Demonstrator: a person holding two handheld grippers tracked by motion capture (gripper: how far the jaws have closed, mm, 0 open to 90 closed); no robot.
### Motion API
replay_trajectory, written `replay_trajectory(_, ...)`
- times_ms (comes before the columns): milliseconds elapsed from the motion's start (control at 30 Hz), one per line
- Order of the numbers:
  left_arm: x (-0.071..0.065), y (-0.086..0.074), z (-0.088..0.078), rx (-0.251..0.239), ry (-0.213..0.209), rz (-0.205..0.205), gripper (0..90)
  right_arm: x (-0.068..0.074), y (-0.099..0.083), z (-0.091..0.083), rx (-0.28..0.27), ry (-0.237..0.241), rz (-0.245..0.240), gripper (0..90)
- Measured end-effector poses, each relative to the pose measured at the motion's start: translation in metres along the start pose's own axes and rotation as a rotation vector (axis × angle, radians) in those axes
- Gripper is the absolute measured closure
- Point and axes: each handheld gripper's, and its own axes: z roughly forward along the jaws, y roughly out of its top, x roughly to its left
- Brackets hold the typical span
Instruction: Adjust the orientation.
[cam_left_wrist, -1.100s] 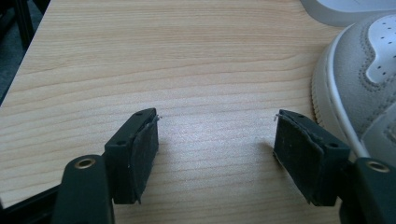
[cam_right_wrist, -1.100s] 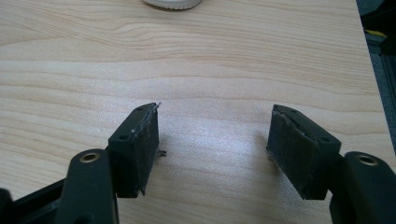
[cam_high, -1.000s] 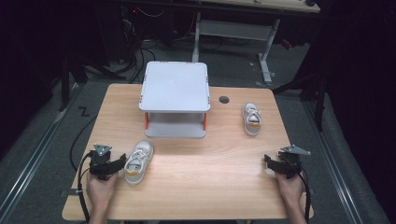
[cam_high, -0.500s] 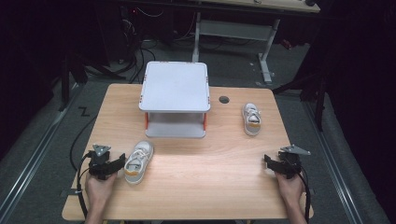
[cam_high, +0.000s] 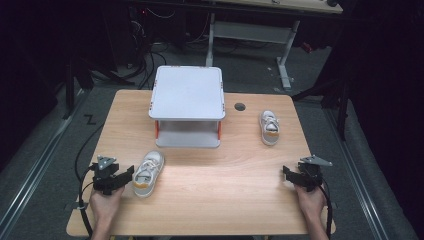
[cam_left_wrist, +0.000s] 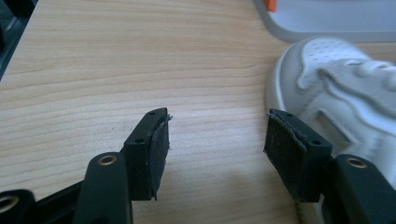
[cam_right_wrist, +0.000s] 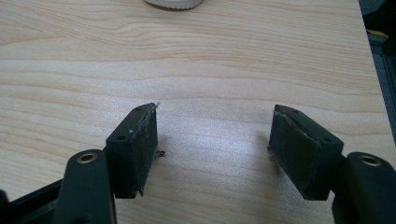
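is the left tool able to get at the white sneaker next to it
Probably yes: the left tool sits right beside the white sneaker, jaws apart with nothing between them, having just been closing, and bare table separates them.

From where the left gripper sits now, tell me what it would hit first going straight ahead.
Probably bare table: the left gripper stands open on nothing, its jaws just closing, the white shoe beside its right jaw. Depth is unclear.

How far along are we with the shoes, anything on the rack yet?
Nothing placed yet: the white rack carries no shoe. In hand: the left hand-held gripper sits beside the near shoe, jaws just closing but with nothing between them. The right hand-held gripper waits open. The far shoe lies untouched. Both grasps remain.
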Motion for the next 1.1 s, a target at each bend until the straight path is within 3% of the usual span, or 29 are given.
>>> replay_trajectory(267,-0.009,0.009,-0.035,-0.065,-0.041,0.039,40.0,0.001,0.000,0.000,0.000,0.002,-0.003,32.7)
replay_trajectory(433,-0.019,0.014,-0.046,-0.058,-0.081,0.080,39.9,0.001,0.000,0.000,0.000,0.003,-0.004,32.7)
replay_trajectory(567,-0.029,0.015,-0.048,-0.038,-0.098,0.113,40.5,0.001,0.000,0.000,0.001,0.003,-0.004,32.4)
replay_trajectory(700,-0.029,0.013,-0.045,-0.017,-0.114,0.104,43.1,0.001,0.000,0.000,0.001,0.004,-0.004,32.3)
replay_trajectory(767,-0.031,0.010,-0.040,0.011,-0.118,0.122,45.3,0.001,0.000,0.000,0.000,0.004,-0.006,32.3)
replay_trajectory(1100,-0.034,0.011,-0.032,0.034,-0.140,0.137,52.5,0.001,0.000,0.000,0.000,0.004,-0.006,32.2)
